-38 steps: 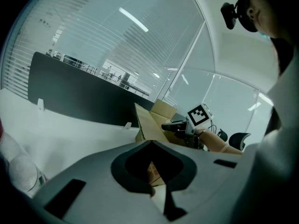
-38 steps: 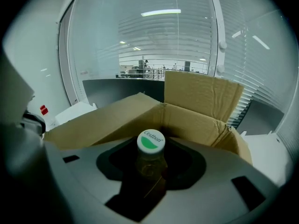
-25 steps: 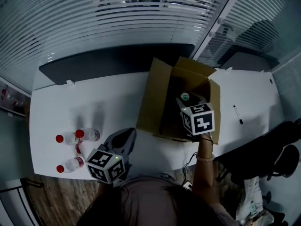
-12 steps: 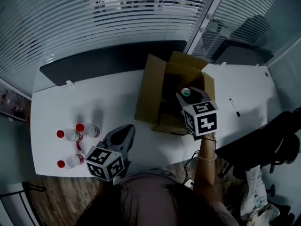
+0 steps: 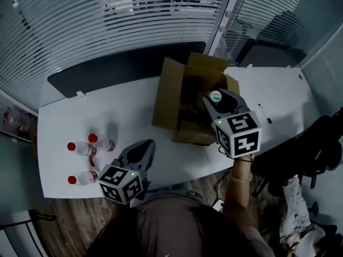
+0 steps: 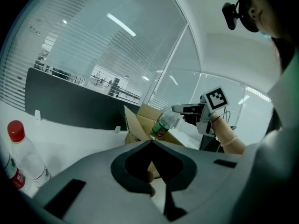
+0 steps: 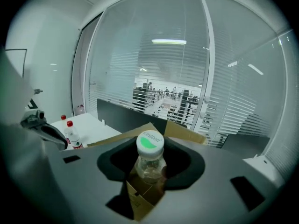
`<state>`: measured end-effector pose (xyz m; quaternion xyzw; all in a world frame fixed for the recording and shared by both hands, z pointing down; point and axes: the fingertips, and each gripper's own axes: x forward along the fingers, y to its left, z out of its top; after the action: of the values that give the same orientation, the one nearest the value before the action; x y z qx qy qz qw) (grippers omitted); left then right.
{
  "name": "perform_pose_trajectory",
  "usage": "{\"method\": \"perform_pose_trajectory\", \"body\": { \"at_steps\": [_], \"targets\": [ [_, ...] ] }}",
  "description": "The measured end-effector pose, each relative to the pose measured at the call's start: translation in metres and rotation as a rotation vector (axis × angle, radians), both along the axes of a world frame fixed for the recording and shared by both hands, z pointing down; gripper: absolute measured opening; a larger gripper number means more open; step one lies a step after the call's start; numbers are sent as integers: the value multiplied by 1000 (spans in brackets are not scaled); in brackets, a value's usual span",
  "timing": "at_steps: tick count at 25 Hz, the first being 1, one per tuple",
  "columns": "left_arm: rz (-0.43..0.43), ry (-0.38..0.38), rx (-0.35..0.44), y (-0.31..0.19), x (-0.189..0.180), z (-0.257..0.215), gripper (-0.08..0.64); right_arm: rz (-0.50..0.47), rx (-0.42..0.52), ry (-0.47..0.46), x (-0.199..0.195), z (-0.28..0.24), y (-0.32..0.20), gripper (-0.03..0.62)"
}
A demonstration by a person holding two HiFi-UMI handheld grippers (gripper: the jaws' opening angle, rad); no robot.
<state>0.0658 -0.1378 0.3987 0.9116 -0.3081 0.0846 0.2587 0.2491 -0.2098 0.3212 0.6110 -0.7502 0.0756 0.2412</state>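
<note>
Bottle [image 7: 149, 158] is clamped in right gripper [image 5: 218, 104], held above the rim of open box [image 5: 167, 101]. Left gripper [image 5: 143, 148], jaws together and empty, hovers over the near edge of counter [image 5: 69, 116], near red-capped bottles [image 5: 86, 149].

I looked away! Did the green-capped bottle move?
Yes. The green-capped bottle went up: the cardboard box walls towered over its cap earlier, now barely reach it.

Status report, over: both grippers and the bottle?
Right gripper shut on green-capped bottle, over open cardboard box. Left gripper shut, empty, near red-capped bottles. Nothing between bottle and box.
</note>
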Motion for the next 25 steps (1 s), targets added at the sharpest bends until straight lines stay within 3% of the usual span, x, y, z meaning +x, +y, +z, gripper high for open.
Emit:
{"method": "perform_pose_trajectory", "body": {
  "at_steps": [14,25],
  "targets": [
    [33,10,28,55,-4,-12,8,-53,158,10,-28,-66,71,178],
    [36,10,32,102,-19,-10,8,-85,234,8,-54,-89,129,178]
  ]
}}
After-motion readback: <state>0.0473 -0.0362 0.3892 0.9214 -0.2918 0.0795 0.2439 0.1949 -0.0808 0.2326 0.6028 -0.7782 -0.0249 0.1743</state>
